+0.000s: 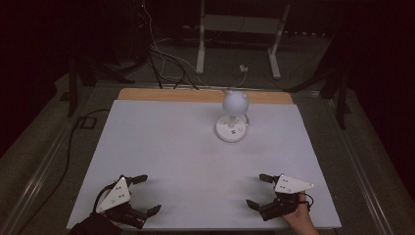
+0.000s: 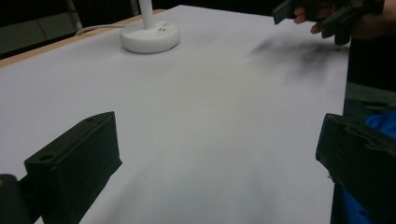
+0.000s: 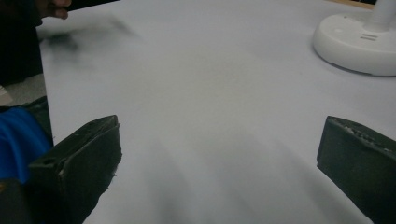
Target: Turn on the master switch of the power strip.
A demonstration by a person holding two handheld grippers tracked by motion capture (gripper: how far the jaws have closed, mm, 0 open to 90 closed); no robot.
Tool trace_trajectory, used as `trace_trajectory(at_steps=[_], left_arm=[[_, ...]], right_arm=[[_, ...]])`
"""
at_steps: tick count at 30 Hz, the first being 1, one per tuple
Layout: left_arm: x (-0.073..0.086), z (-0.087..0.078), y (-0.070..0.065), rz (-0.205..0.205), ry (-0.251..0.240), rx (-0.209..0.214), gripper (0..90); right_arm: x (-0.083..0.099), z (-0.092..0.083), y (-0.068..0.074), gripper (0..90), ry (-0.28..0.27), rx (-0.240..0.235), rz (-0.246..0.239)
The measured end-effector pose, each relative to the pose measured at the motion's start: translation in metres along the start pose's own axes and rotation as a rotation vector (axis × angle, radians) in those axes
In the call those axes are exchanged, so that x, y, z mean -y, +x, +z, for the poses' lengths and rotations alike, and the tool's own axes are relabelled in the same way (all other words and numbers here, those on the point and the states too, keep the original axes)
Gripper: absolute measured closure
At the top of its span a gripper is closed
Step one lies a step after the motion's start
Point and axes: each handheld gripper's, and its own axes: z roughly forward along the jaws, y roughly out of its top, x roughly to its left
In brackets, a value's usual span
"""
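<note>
A: Biggest first, what carries it all?

B: White table top (image 1: 161, 147), wooden strip along the far edge. Dark floor w/ cables and a metal stand beyond that

A: And the thing on it?

B: A small white desk lamp (image 1: 233, 117), nearest thing to both grippers but well apart from each. Sits toward the far edge, a bit right of centre. Round flat base on the table, thin stem going up, ball-shaped head on top. Long axis is vertical, stands upright; head seems to lean slightly toward the far edge, can't tell which way it faces. Its cord runs off over the far edge

A: Seen from the grippers too?

B: Yes, left gripper view has the base (image 2: 150, 36) at the top left w/ the stem rising out of frame. Right gripper view has it (image 3: 357, 43) at the top right

A: Left gripper?

B: Left gripper (image 1: 143, 195) at the near left corner, jaws pointing right across the table, spread wide, nothing btwn them, only bare table

A: Right one?

B: Right gripper (image 1: 259, 191) near the near right corner, jaws pointing left, also wide apart w/ nothing in them. Both sit close to the near edge, facing each other across the middle
</note>
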Motion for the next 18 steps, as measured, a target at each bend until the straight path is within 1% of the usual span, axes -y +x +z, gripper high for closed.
trace_trajectory(at_steps=[1,4,7,8,9,10,13,14,15,18], left_arm=[[0.0003,0.0,0.0007,-0.006,-0.01,0.001,0.2],[0.0001,0.0,0.0013,-0.017,-0.017,0.002,0.2],[0.0003,0.0002,0.0009,-0.012,-0.014,-0.001,0.2],[0.0,0.0005,0.0002,-0.004,-0.007,-0.015,0.2],[-0.0008,-0.0001,-0.0007,0.009,-0.012,-0.03,0.3],[-0.0016,-0.0008,-0.0014,0.012,-0.021,-0.039,1.7],[-0.0022,-0.0019,-0.0017,0.001,-0.031,-0.03,2.7],[-0.0023,-0.0018,-0.001,-0.004,-0.013,-0.034,2.3],[-0.0022,-0.002,-0.0007,-0.01,-0.012,-0.037,1.9],[-0.0025,-0.0027,-0.0007,-0.008,-0.013,-0.043,1.0]], right_arm=[[0.0001,0.0004,0.0004,0.0,0.003,0.0,-0.002],[-0.0002,0.0011,0.0019,0.0,0.008,-0.006,-0.012],[-0.0005,0.0012,0.0029,0.0,0.004,-0.012,-0.01],[-0.0004,0.0012,0.003,0.0,0.006,-0.01,-0.013],[-0.0003,0.0014,0.0031,0.0,0.01,-0.008,-0.016],[0.0,0.0015,0.0032,0.0,0.015,-0.005,-0.019],[0.0003,0.0005,0.005,0.0,0.003,0.02,-0.023],[0.0002,0.0001,0.0057,0.0,-0.002,0.023,-0.027],[0.0002,0.0,0.0062,0.0,-0.008,0.023,-0.026],[0.0015,0.0006,0.0063,0.0,-0.006,0.03,-0.034]])
